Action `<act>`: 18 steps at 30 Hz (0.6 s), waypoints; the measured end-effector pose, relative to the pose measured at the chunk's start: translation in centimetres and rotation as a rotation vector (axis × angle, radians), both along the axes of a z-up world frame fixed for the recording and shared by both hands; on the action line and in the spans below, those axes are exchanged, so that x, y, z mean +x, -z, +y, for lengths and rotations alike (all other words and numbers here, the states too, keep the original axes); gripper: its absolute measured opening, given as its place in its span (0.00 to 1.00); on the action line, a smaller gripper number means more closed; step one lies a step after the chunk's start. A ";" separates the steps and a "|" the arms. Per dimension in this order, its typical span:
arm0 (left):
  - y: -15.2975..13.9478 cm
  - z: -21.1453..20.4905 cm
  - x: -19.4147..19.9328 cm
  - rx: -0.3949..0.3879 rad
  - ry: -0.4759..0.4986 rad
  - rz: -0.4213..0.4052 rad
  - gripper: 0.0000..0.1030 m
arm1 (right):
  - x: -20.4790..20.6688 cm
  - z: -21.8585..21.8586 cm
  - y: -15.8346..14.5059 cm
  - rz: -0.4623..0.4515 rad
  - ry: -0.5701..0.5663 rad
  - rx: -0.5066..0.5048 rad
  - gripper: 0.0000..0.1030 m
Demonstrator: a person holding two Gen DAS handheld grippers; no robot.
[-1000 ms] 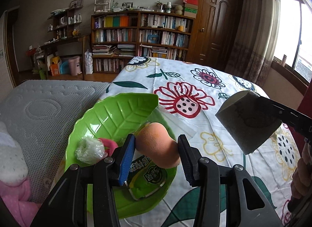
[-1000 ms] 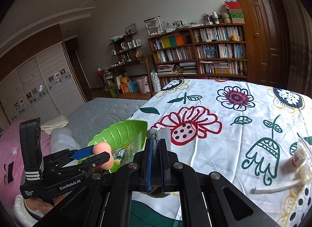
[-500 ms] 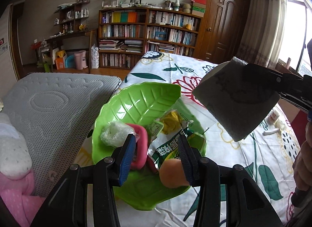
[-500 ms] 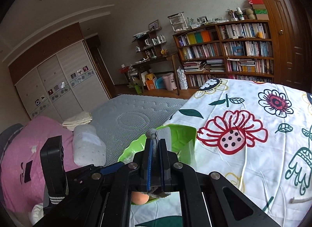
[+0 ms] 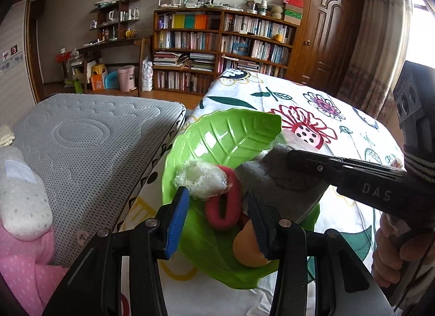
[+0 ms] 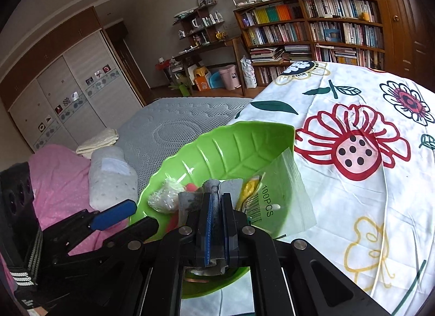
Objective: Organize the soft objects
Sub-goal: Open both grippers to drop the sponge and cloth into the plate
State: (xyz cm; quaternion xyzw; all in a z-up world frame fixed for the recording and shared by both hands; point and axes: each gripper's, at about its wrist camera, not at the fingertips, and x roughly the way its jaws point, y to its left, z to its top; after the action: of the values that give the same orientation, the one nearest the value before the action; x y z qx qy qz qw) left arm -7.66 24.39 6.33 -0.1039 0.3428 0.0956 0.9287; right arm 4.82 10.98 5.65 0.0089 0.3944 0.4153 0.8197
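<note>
A green leaf-shaped tray [image 5: 225, 136] [image 6: 231, 144] sits at the left edge of the flowered table. In it lie a peach ball [image 5: 248, 248], a red ring [image 5: 225, 207], a crumpled clear bag [image 5: 201, 180] and a clear packet marked 100PCS [image 6: 272, 202]. My left gripper [image 5: 217, 221] [image 6: 127, 222] hovers open over the tray's near end. The ball rests on the tray, partly behind the right finger. My right gripper [image 6: 217, 223] [image 5: 299, 158] is shut on a grey sponge [image 5: 277, 180] [image 6: 190, 202], held low over the tray's right side.
A grey mattress [image 5: 89, 147] with a white pillow [image 5: 21, 202] and a pink blanket [image 5: 24, 261] borders the table on the left. The flowered cloth [image 6: 353, 180] stretches right and back. A hand [image 5: 394, 248] grips the right tool. Bookshelves [image 5: 217, 49] line the far wall.
The peach ball went from between my left fingers down into the tray. My right gripper carried the grey sponge left and down until it hung over the tray.
</note>
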 end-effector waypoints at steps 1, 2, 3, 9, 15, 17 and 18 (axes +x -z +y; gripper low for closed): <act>0.0 0.0 0.1 -0.001 -0.001 0.001 0.44 | 0.0 0.0 0.2 -0.004 0.005 -0.012 0.06; 0.0 0.1 0.2 -0.002 -0.002 0.001 0.44 | -0.1 0.0 0.3 -0.009 0.008 -0.022 0.06; 0.0 0.1 0.3 -0.004 -0.002 0.001 0.44 | -0.1 0.1 0.4 -0.019 0.011 -0.033 0.06; -0.1 0.1 0.4 0.004 0.001 0.001 0.44 | -0.9 0.0 0.0 -0.078 -0.001 -0.059 0.09; -0.8 -0.1 0.2 0.016 -0.005 -0.009 0.44 | -1.1 -1.3 -0.7 -0.094 0.026 -0.020 0.43; -1.0 -0.3 0.2 0.025 -0.007 -0.013 0.44 | -1.3 -2.0 -0.9 -0.106 0.047 0.008 0.51; -1.1 -0.4 0.2 0.030 -0.005 -0.014 0.44 | -1.2 -2.1 -1.0 -0.112 0.055 0.010 0.51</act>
State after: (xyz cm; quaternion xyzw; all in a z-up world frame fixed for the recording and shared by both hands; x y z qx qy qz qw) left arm -7.44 23.99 7.41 -0.0917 0.3345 0.1021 0.9324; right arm 3.62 8.88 6.61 0.0004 0.3457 0.3944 0.8514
